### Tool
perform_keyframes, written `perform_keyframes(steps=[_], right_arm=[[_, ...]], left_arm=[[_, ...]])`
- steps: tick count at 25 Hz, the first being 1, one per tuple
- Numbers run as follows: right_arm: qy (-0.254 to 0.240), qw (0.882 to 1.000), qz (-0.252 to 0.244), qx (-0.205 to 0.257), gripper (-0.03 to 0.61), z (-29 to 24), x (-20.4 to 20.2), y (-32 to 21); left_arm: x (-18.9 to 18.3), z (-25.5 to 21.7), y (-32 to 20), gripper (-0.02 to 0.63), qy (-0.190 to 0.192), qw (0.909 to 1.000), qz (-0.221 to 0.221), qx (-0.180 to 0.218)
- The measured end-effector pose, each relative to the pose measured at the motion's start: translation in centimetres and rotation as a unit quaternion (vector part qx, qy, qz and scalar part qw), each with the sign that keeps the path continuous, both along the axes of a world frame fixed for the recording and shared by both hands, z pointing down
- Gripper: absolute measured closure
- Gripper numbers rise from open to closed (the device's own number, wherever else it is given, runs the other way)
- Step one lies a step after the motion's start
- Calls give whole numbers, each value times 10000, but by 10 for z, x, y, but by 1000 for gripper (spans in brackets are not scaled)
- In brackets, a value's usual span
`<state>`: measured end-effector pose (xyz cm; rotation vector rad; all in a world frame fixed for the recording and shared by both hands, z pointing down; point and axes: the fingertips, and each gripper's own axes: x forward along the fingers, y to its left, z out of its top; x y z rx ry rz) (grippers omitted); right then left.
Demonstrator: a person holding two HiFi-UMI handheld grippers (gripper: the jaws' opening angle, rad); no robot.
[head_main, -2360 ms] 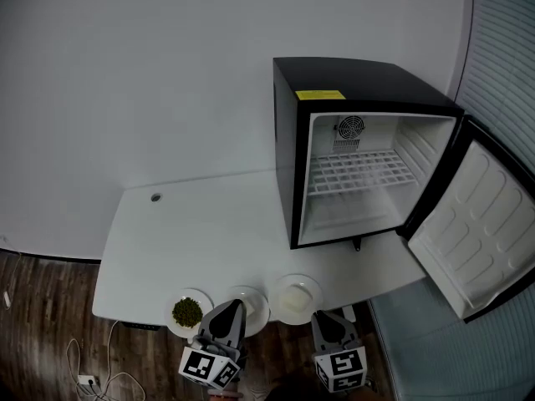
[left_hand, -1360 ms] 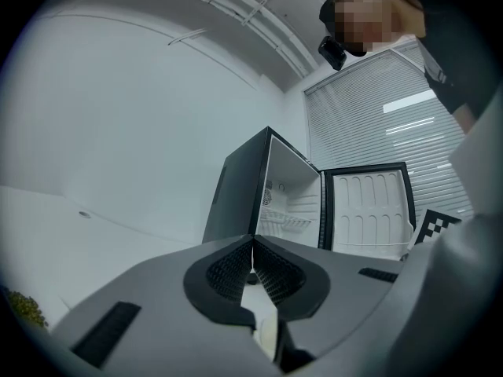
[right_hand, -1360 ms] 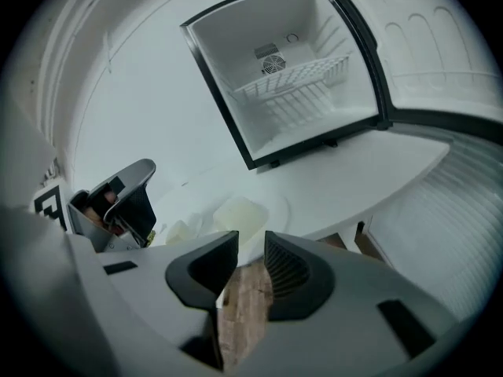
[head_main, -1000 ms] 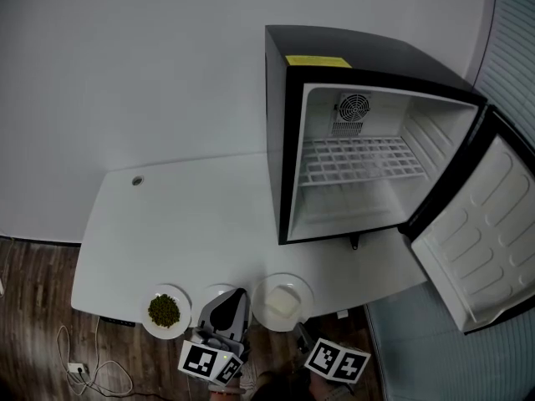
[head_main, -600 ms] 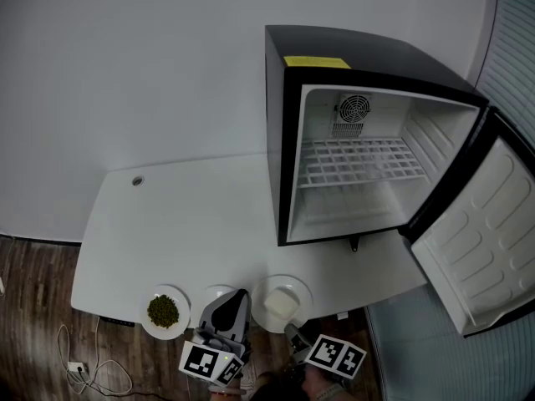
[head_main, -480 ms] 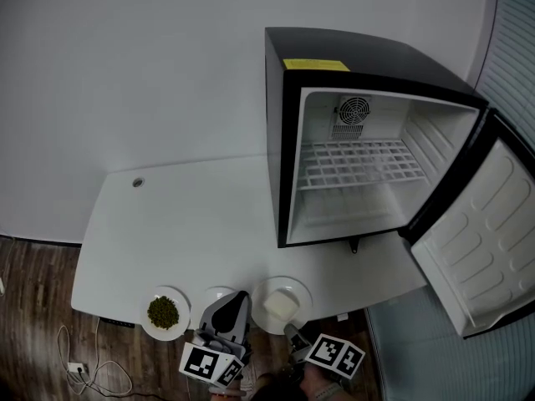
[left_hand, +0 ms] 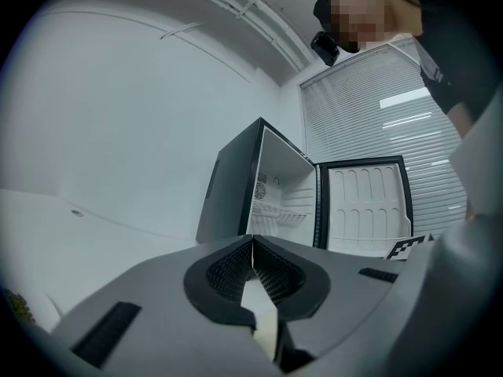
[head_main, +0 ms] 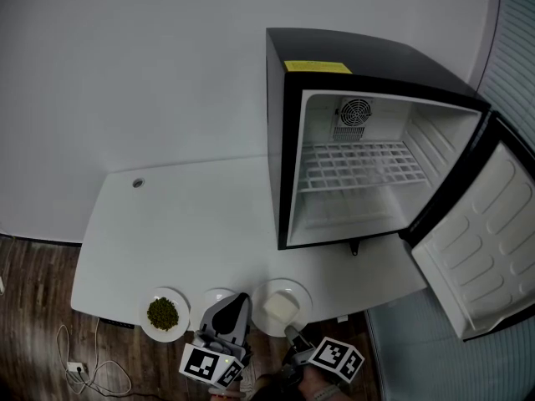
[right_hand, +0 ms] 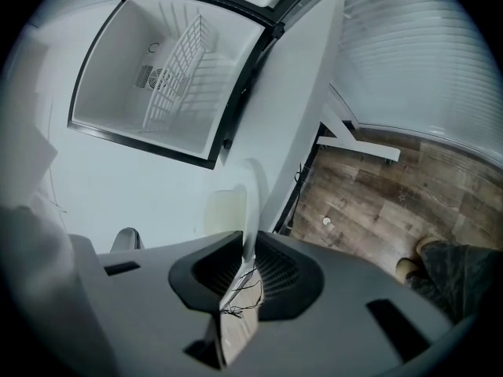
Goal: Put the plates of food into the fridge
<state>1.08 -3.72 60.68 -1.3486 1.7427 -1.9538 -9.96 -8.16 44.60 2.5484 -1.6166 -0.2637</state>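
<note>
R gripper [head_main: 289,333], mid-close, on flat plate [head_main: 294,290]

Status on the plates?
Left gripper shut on middle plate. Right gripper just closed on right plate rim. Fridge open, nothing in the way.

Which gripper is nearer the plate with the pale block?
Right. The right gripper has just been closing, the pale-block plate's near rim between its jaws; the left gripper sits beside it, over the middle plate.
</note>
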Motion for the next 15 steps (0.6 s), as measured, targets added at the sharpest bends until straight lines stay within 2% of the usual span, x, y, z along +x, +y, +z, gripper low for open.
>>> perform_keyframes(steps=[7, 15], right_arm=[[-195, 9990, 123, 382, 558, -22, -1, -8], [-373, 9981, 351, 345, 561, -29, 2, -7]], left_arm=[[0, 2, -1, 604, 18, 10000, 47, -63], [4, 2, 0, 604, 8, 9998, 162, -93]])
